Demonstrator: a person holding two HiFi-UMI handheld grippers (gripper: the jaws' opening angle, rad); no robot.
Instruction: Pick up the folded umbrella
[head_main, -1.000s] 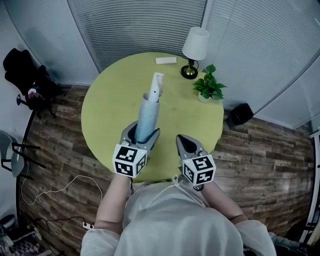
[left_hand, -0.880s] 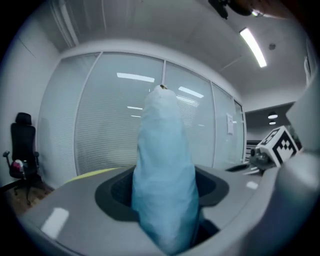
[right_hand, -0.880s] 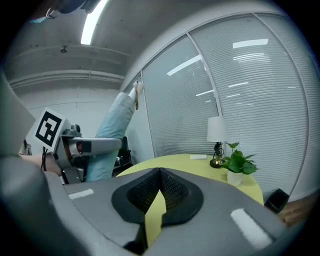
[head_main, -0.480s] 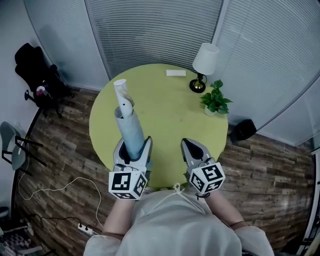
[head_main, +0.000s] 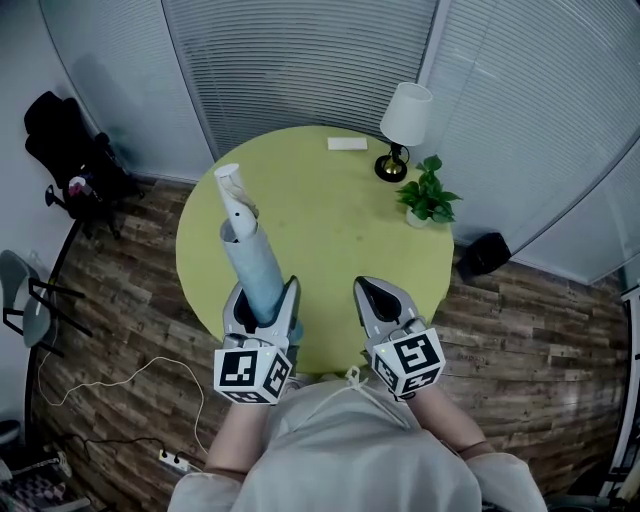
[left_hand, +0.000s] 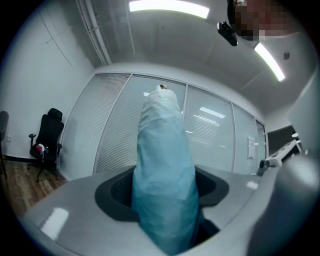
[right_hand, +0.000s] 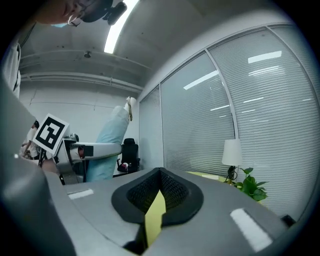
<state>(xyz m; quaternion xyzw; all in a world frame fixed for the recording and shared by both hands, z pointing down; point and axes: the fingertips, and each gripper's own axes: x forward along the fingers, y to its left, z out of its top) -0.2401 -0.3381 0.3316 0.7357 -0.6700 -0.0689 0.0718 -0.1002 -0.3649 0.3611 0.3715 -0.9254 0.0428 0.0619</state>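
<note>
The folded umbrella (head_main: 250, 262), in a pale blue sleeve with a white handle (head_main: 231, 187), juts forward and left over the round yellow-green table (head_main: 330, 215). My left gripper (head_main: 262, 296) is shut on the umbrella's near end, one jaw on each side of the sleeve. The left gripper view is filled by the blue sleeve (left_hand: 165, 170), wedged between the jaws and lifted off the table. My right gripper (head_main: 368, 292) hovers over the table's near edge, shut and holding nothing. In the right gripper view the umbrella (right_hand: 112, 134) is at the left, and only a thin sliver of table shows between the jaws.
A white lamp (head_main: 405, 110), a small potted plant (head_main: 426, 198) and a flat white card (head_main: 347, 143) stand at the table's far right. A black chair (head_main: 70, 160) is at the left, a dark bag (head_main: 483, 254) on the floor at the right, and a white cable (head_main: 120, 375) on the floor.
The left gripper has lifted and swung the umbrella, so its handle now points to the far left instead of straight ahead. The right gripper has risen a little.
</note>
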